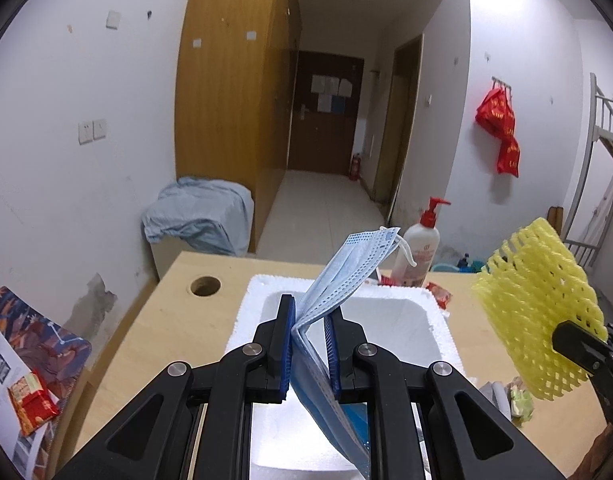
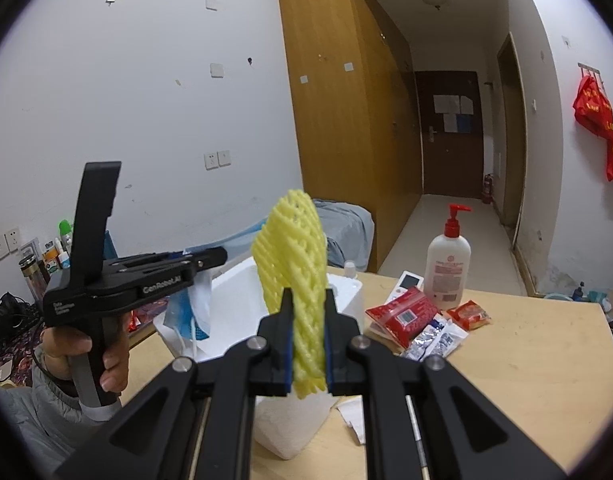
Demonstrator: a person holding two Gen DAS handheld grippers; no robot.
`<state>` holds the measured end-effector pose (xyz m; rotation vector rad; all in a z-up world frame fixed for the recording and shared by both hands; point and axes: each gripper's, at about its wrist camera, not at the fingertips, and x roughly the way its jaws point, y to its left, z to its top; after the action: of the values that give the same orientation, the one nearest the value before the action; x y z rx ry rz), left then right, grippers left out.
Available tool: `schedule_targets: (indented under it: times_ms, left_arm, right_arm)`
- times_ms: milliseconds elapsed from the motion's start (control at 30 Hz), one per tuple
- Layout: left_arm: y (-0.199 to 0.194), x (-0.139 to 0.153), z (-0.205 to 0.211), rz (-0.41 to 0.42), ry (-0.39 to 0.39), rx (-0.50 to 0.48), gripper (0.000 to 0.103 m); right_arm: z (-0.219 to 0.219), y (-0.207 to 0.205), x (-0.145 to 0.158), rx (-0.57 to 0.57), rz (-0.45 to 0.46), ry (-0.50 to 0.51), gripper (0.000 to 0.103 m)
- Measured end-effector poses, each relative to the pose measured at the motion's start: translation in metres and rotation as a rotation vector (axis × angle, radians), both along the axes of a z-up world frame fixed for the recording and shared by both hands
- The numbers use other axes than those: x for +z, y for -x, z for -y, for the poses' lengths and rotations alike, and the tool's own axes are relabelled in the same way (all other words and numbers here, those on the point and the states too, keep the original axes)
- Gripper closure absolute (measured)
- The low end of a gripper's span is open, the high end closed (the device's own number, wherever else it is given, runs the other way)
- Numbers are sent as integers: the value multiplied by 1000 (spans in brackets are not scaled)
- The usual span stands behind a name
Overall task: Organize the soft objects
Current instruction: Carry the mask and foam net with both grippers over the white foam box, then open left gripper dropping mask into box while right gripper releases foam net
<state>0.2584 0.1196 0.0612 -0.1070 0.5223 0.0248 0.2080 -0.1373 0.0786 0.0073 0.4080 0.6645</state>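
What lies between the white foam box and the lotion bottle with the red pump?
In the right wrist view, a white remote-like device and a red snack packet lie on the desk between the foam box and the lotion bottle.

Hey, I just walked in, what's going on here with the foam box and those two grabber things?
A person holds a claw in each hand over a wooden table. The left claw is shut on a blue face mask, held just above the white foam box. The right claw is shut on a yellow foam net, raised beside the box. Neither item is in the box yet. Snack packets and a lotion bottle sit nearby.
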Motion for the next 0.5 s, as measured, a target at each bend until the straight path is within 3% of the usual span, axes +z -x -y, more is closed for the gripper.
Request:
schedule_targets:
  times_ms: [400,500]
  left_arm:
    - [-20,-20,8,-99,-9,-17,87]
    - [-19,-19,10,-91,-20,-11,80]
  right_arm:
    - [-1,-5,-6,-13,-19,11,89]
    - [0,-5,-7,-16,-22,12,89]
